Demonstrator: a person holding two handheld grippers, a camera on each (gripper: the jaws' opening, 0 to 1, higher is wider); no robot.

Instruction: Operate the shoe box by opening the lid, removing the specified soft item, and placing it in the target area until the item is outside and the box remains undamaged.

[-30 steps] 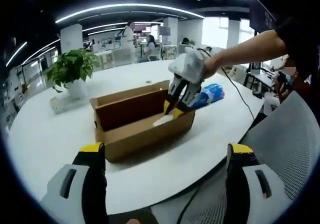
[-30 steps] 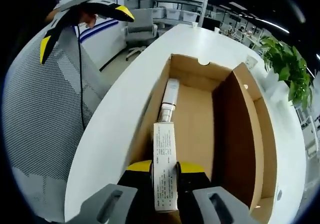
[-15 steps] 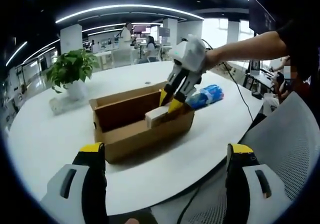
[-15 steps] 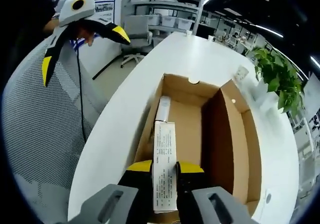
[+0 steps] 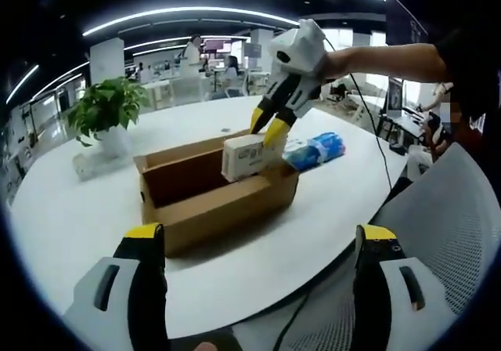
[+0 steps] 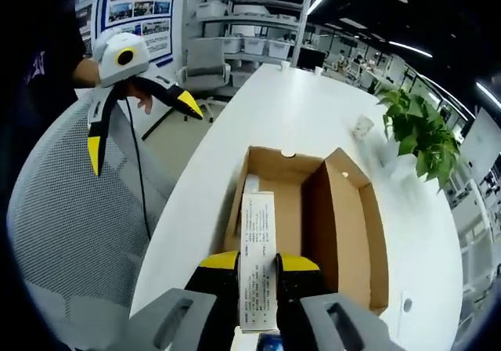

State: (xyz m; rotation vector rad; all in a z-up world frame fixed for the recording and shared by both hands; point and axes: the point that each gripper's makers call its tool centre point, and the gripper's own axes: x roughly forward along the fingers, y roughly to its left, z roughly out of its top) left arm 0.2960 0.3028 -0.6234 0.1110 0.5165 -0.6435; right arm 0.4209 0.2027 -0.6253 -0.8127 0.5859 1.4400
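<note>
- While your left gripper [image 5: 254,284] hangs off the table's edge on the near side of the shoe box [image 5: 211,193], its jaws stand wide apart with nothing between them.
- Your right gripper [image 6: 258,266] is clamped on a long white carton [image 6: 257,259], held above the shoe box, clear of its rim.
- The shoe box sits open on the white table [image 5: 70,218], its lid flap [image 6: 364,229] standing up along one long side.
- Inside the box, another white item [image 6: 250,185] lies against the wall; you cannot tell what it is.
- Just beyond the box lies a blue and white pack [image 5: 315,149].
- Farther behind the box stands a potted plant [image 5: 107,114].
</note>
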